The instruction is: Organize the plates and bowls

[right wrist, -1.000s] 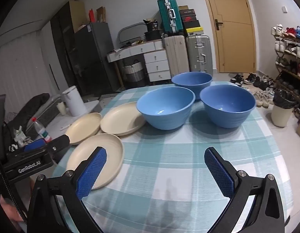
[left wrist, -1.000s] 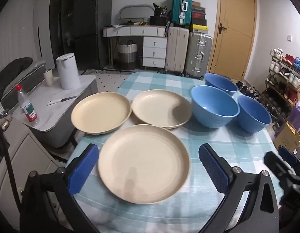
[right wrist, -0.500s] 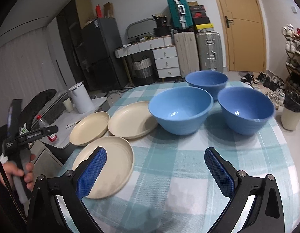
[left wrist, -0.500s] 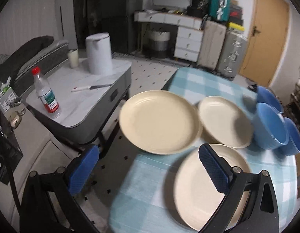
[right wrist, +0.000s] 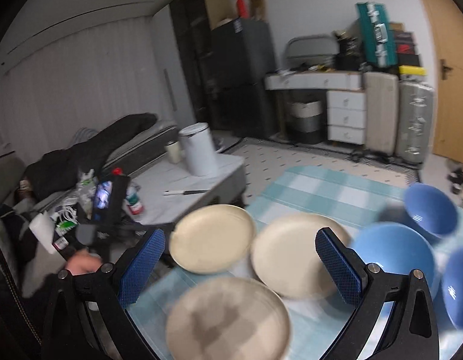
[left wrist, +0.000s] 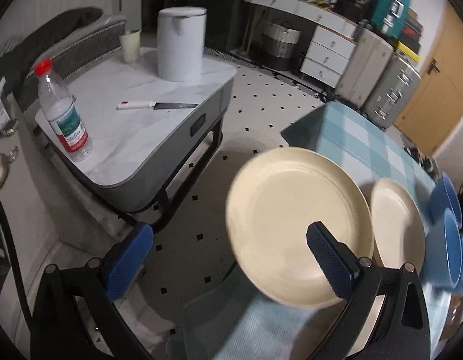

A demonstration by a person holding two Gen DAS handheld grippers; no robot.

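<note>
Blue, cross-hatched pads face each other across a wide gap on the left tongs [left wrist: 231, 258], which stand open and hold nothing. Their right-hand pad hangs over the near rim of the far-left plate [left wrist: 297, 225], while the other pad hangs beyond the tabletop's edge, above the tiled floor [left wrist: 261, 96]. So the plate lies just ahead and to the right of these tongs, and it overhangs the edge of the tabletop [left wrist: 366, 138] slightly; I judge that a shift to the right would bring its rim between the pads. A second cream plate [left wrist: 396, 225] sits just beside it, apparently touching or overlapping, and the blue bowls [left wrist: 444, 234] crowd the far right.

The right tongs [right wrist: 240, 267] are open and empty too, hovering above the gap between the three plates. From this view the nearest plate [right wrist: 228, 321] is blurred beneath them, the middle plate [right wrist: 291, 255] lies partly behind the right-hand pad, and the far-left one [right wrist: 213, 237] is ahead to the left. The three bowls [right wrist: 393, 258] are grouped to the right.

Plates are round, shallow, matte cream with a low raised rim; having no long axis, any rim point serves. Bowls are deep, smooth and glossy inside. A checked teal-and-white cloth covers the tabletop. The left tongs look nearer the overhanging plate, the right nearer the bowls.
</note>
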